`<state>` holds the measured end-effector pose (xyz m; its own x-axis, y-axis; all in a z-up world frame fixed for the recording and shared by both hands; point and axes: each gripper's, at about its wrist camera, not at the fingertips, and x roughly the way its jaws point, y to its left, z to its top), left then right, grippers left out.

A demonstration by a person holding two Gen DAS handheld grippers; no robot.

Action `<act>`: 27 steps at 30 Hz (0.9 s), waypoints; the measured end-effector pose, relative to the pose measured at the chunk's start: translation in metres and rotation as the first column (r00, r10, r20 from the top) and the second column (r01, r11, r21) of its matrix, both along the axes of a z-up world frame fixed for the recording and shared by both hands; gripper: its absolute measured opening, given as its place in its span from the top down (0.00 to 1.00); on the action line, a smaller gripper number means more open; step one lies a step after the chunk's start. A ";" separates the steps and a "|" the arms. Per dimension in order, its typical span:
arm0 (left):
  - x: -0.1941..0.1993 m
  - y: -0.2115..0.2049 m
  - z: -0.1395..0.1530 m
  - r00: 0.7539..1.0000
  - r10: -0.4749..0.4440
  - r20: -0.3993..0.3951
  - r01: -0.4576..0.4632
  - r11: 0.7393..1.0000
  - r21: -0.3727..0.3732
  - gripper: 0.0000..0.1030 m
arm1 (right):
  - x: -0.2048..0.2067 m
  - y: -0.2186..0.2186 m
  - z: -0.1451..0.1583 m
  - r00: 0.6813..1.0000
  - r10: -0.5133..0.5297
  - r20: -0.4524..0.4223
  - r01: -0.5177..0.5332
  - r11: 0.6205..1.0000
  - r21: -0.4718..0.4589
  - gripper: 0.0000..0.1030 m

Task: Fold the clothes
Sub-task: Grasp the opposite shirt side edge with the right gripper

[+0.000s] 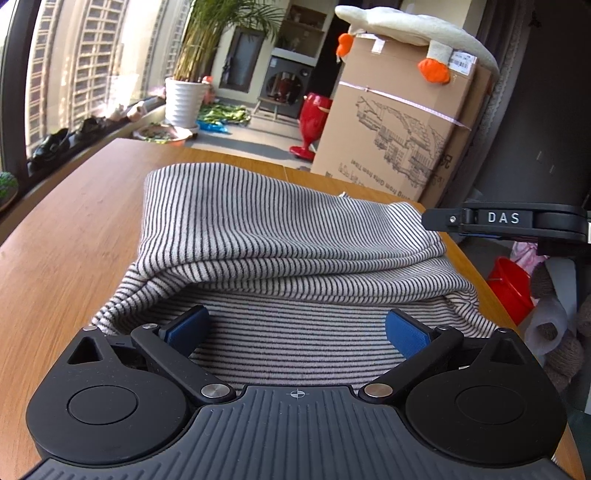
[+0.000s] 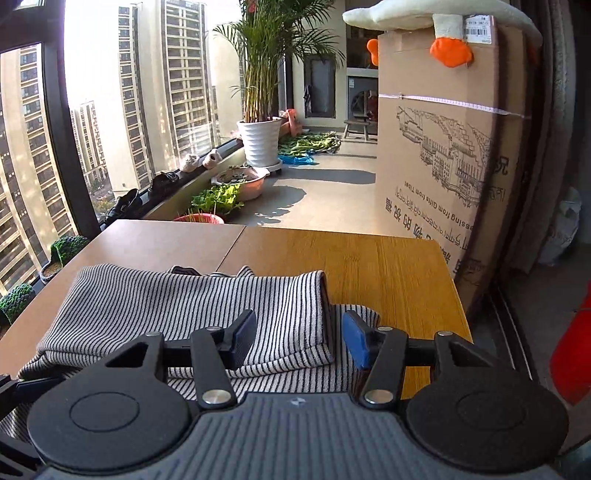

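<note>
A grey and black striped garment (image 1: 280,236) lies on the wooden table (image 1: 66,258), its far part folded over towards me. My left gripper (image 1: 295,326) is open and empty, low over the garment's near layer. The right gripper's side shows at the right edge of the left wrist view (image 1: 506,221). In the right wrist view the striped garment (image 2: 177,306) fills the left of the table (image 2: 388,266). My right gripper (image 2: 299,339) is open, its jaws on either side of the fold's right edge, holding nothing.
A tall cardboard box (image 2: 443,155) with a plush toy (image 2: 436,14) on top stands past the table's far right corner. A potted palm (image 2: 258,144), basins and shoes line the window ledge at left. A red bucket (image 1: 509,291) sits below the table's right edge.
</note>
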<state>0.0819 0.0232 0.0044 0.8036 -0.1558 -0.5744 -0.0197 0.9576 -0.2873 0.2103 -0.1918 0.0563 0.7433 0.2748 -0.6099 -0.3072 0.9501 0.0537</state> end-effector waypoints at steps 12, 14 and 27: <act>0.000 -0.001 0.000 1.000 0.003 0.000 -0.003 1.000 0.001 0.00 | -0.038 -0.034 0.026 0.996 0.040 0.085 -0.051 0.990 0.134 0.81; 0.001 -0.003 0.000 1.000 0.005 -0.002 -0.005 1.000 0.016 0.00 | -0.034 -0.042 0.006 1.000 0.012 0.026 -0.015 0.994 0.109 0.81; 0.008 -0.037 0.001 0.998 -0.021 -0.065 0.036 0.972 0.233 0.00 | -0.051 -0.048 0.016 0.992 0.085 0.094 -0.103 0.973 0.205 0.75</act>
